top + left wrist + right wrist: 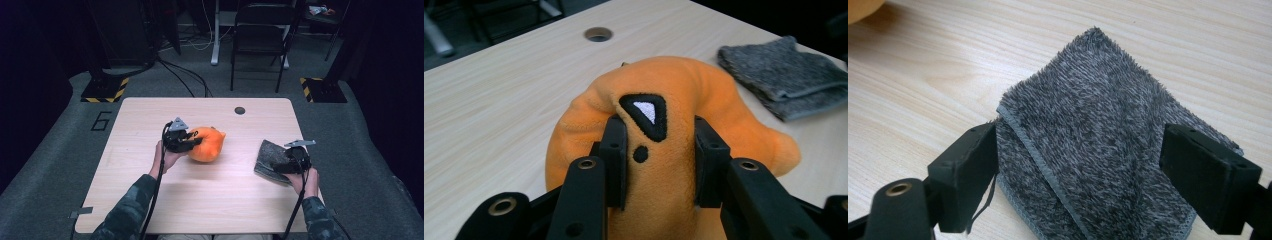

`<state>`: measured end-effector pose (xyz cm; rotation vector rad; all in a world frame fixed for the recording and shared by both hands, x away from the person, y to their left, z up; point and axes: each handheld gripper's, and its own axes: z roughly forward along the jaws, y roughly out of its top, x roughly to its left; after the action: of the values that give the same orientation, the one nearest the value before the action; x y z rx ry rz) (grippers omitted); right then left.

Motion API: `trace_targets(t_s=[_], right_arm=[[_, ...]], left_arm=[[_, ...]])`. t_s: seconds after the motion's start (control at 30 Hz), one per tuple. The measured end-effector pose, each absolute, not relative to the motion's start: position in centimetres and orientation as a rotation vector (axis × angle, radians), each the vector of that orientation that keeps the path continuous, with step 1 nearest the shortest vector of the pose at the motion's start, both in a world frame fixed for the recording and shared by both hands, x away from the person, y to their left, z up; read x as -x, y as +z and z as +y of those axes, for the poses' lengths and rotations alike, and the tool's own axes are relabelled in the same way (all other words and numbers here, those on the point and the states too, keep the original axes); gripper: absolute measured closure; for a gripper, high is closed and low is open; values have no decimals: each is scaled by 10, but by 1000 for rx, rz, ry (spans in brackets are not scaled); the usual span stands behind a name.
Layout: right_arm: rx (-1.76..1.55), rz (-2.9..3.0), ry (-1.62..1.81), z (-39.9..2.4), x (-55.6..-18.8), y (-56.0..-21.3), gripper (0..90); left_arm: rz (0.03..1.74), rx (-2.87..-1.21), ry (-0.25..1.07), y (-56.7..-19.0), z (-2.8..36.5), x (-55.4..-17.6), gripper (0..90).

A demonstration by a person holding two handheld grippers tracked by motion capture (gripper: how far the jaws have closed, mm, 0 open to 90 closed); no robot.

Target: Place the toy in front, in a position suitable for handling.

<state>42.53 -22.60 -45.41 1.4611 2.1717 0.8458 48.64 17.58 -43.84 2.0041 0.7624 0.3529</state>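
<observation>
The left tongs [656,155] pinched a fold of the orange plush toy [207,144] near the middle of the pale wooden tabletop [150,125], both jaws sunk into the soft pile on either side of its embroidered black-and-white triangle eye [646,114]. To lift it well, the grip should stay deep on that ridge of stuffing and rise straight, since the rounded, squashy body would likely sag and slip from a shallow bite. The right tongs [1078,170] stood spread wide over the grey towel [272,159], which lay folded at the tabletop's right side, well apart from the toy. Its jaws flanked the shaggy, speckled cloth with its stitched hem; whether they brushed the fibres was hard to tell.
</observation>
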Motion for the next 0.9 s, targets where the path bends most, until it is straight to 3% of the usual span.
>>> trace_targets(t_s=[0.33,0.47,0.53,0.77,0.9], right_arm=[[-1454,2181,843,-223,-425,-454,150],[-1451,2181,839,-222,-425,-456,151],[-1436,2196,830,-222,-426,-457,151],[-1424,2222,841,-215,-426,-457,152],[-1401,2221,863,-209,-427,-454,152]], left_arm=[[576,-2053,221,-436,156,-494,637],[580,-2135,161,-457,146,-501,607],[605,-2095,148,-463,147,-503,583],[647,-2039,168,-453,155,-497,314],[681,-1985,178,-446,162,-490,230]])
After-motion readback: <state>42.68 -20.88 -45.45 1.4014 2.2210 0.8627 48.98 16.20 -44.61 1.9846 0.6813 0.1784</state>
